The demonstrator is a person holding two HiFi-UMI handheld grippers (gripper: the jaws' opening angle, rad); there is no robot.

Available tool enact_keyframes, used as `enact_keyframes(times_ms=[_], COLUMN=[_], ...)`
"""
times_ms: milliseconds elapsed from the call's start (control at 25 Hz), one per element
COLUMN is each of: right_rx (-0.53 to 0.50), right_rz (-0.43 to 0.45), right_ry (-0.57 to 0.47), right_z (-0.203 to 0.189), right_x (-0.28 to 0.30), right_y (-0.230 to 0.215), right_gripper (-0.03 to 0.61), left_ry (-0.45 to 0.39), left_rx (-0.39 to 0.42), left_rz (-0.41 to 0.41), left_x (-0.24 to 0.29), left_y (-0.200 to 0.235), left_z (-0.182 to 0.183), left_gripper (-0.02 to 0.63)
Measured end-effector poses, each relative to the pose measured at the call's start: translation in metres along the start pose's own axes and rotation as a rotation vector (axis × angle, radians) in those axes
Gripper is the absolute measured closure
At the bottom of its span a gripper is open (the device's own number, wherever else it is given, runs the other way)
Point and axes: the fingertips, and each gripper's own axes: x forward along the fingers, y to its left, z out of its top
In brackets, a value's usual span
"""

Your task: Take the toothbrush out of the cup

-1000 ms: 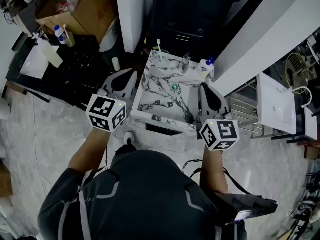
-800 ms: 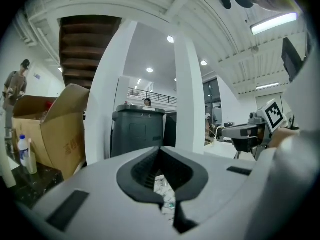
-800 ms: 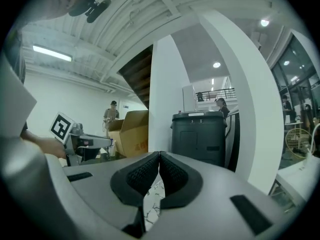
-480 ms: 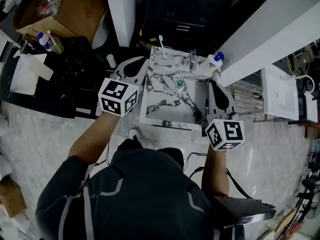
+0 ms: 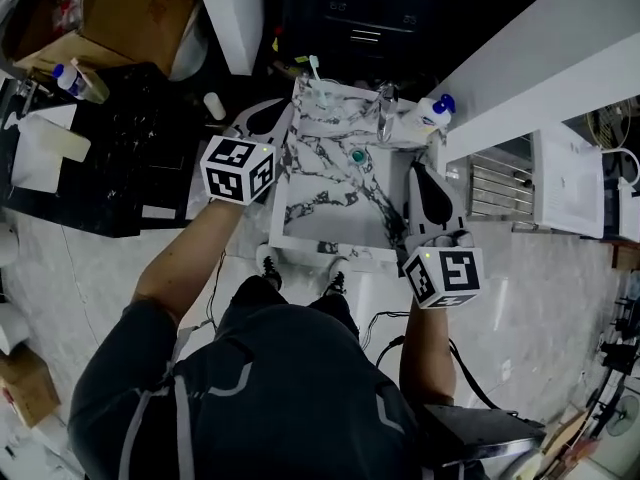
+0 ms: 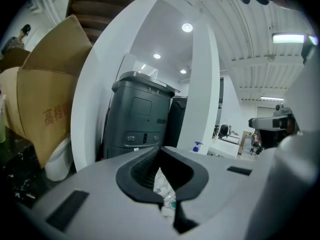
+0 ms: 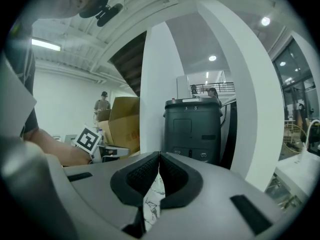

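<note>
A white toothbrush (image 5: 314,70) stands in a clear cup (image 5: 322,94) at the back left corner of the marble basin (image 5: 320,213). My left gripper (image 5: 268,120) hovers at the basin's left rim, just left of and short of the cup, not touching it. In the left gripper view its jaws (image 6: 160,153) are shut and hold nothing. My right gripper (image 5: 421,171) sits over the basin's right edge, far from the cup. In the right gripper view its jaws (image 7: 158,157) meet at the tips, also holding nothing.
A chrome tap (image 5: 385,118) and a white bottle with a blue cap (image 5: 433,114) stand along the basin's back edge, and a green drain plug (image 5: 357,155) lies in it. A black table with bottles (image 5: 75,80) is at left. A dark grey bin (image 6: 140,116) and cardboard box (image 6: 42,114) stand beyond.
Both grippers have moved forward and lower over the basin. The left one travelled more, coming in from the left to the rim near the cup. Both stayed shut.
</note>
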Motion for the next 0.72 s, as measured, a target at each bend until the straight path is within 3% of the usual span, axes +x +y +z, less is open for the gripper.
enact_keyframes(times_ms=[120,240,360,720], right_rx=[0.024,0.044,0.081,0.139], right_rz=[0.009,0.01,0.007,0.004], right_ry=[0.001,0.021,0.055,0.095], right_z=[-0.01,-0.028,-0.053,-0.096], right_x=[0.006,0.014,0.02,0.036], right_y=[-0.003,-0.007,-0.008,-0.021], right_gripper=[0.551,0.551,0.551,0.551], left_ry=[0.023,0.066,0.107,0.16], left_rx=[-0.026,-0.089,-0.12,-0.11], left_rz=[0.008,0.013,0.021,0.032], left_x=[0.023,0.052,0.075,0.14], left_y=[0.01,0.022,0.033,0.059], left_z=[-0.018,-0.043,-0.066,-0.091], left_gripper=[0.584,0.5,0.489,0.439])
